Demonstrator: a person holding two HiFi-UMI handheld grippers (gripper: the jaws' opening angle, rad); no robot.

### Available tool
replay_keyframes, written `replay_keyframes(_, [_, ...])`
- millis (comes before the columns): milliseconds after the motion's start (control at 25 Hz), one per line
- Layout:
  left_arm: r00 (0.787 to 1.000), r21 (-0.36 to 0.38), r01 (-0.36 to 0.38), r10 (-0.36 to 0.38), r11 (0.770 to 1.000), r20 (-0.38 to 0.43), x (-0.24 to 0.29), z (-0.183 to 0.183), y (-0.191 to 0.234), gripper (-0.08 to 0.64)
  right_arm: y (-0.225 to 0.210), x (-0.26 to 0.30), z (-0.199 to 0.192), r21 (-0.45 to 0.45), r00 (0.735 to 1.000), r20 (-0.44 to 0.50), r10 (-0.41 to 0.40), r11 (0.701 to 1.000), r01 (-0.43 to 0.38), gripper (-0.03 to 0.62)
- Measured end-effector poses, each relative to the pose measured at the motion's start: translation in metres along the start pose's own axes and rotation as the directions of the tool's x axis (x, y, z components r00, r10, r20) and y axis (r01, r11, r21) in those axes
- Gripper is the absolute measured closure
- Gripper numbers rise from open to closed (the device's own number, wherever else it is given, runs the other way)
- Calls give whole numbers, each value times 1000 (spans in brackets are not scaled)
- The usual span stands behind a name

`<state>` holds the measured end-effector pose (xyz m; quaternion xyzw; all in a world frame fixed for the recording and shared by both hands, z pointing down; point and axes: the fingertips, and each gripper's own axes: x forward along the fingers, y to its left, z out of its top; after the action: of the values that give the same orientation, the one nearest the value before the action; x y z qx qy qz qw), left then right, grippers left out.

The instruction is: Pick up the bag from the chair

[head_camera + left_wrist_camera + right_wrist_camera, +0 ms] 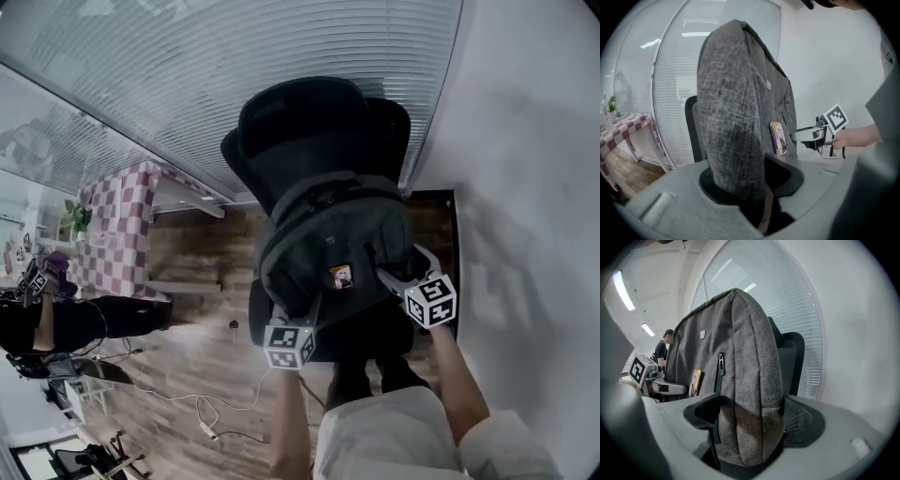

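A grey backpack [333, 239] with a small yellow tag [341, 276] hangs upright in front of the black office chair [319, 122], held from both sides. My left gripper [302, 309] is shut on the bag's left lower edge; in the left gripper view the grey fabric [736, 103] fills the gap between the jaws of my left gripper [745, 187]. My right gripper [386, 274] is shut on the bag's right side, and in the right gripper view the bag [740, 357] sits pinched between the jaws of my right gripper [750, 437]. The chair's seat is hidden under the bag.
A glass wall with blinds [187, 75] runs behind the chair and a white wall [534, 187] stands at the right. At the left are a table with a checked cloth [117, 225], a seated person [56, 319] and cables [202, 412] on the wooden floor.
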<state>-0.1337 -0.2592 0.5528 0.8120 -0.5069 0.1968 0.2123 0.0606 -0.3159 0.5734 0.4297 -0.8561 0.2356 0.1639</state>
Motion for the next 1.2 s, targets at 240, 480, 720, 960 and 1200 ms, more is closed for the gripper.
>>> replay_keyframes(240, [999,9,-21,21,1000,31,-39,26,-23,416,18,-38,29,-35,1000,8,20,999,-20,179])
replay_keyframes(480, [998,16,-20,19,1000,51,-56,50,-30,414,27,-59,55,-55,1000,18,20,998,-19,181])
replay_keyframes(720, [996,-14,-43,44,999,83,-59,63,-21,417,33,-52,71,-95,999,29,32,995,-29,184])
replay_keyframes(960, [994,-13,-27,28,1000,110,-53,88,-22,419,25,-54,100,-117,999,47,18,993,-13,189])
replay_keyframes(1200, [993,9,-21,20,1000,118,-45,102,-18,419,17,-48,109,-111,998,67,13,994,-6,192])
